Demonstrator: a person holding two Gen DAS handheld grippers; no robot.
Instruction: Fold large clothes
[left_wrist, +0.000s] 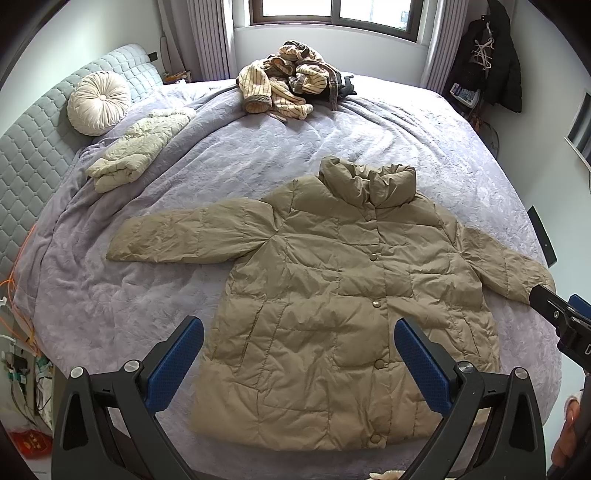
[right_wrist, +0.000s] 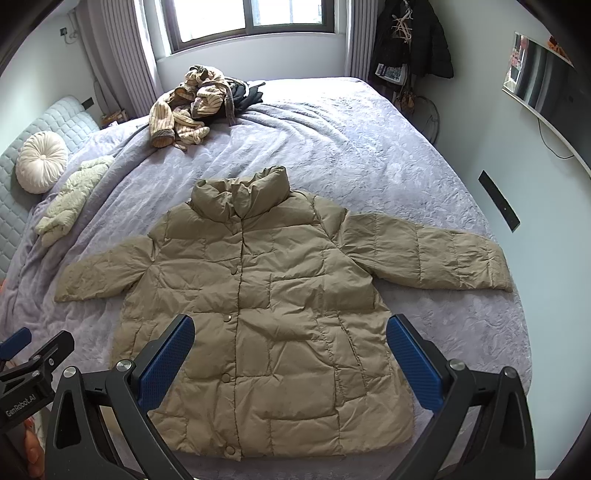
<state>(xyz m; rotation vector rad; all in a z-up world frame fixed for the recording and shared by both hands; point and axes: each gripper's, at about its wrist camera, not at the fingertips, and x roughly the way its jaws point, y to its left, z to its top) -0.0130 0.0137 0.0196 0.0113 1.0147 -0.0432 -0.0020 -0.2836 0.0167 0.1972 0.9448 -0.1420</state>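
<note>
A tan puffer jacket (left_wrist: 332, 288) (right_wrist: 266, 302) lies flat and buttoned on the lilac bedspread (left_wrist: 229, 155) (right_wrist: 351, 140), front up, collar toward the window, both sleeves spread sideways. My left gripper (left_wrist: 299, 354) hovers open above the jacket's lower left part, with nothing between its blue pads. My right gripper (right_wrist: 291, 350) hovers open over the lower middle, also holding nothing. In the left wrist view the right gripper's black body shows at the right edge beside the sleeve cuff. The left gripper's body appears at the lower left of the right wrist view.
A heap of striped beige and dark clothes (left_wrist: 291, 85) (right_wrist: 199, 99) sits at the bed's far side. A folded cream garment (left_wrist: 136, 155) (right_wrist: 70, 203) and a round cushion (left_wrist: 98, 101) (right_wrist: 40, 160) lie by the quilted headboard (left_wrist: 33, 147). Dark coats (right_wrist: 410, 37) hang at the back right.
</note>
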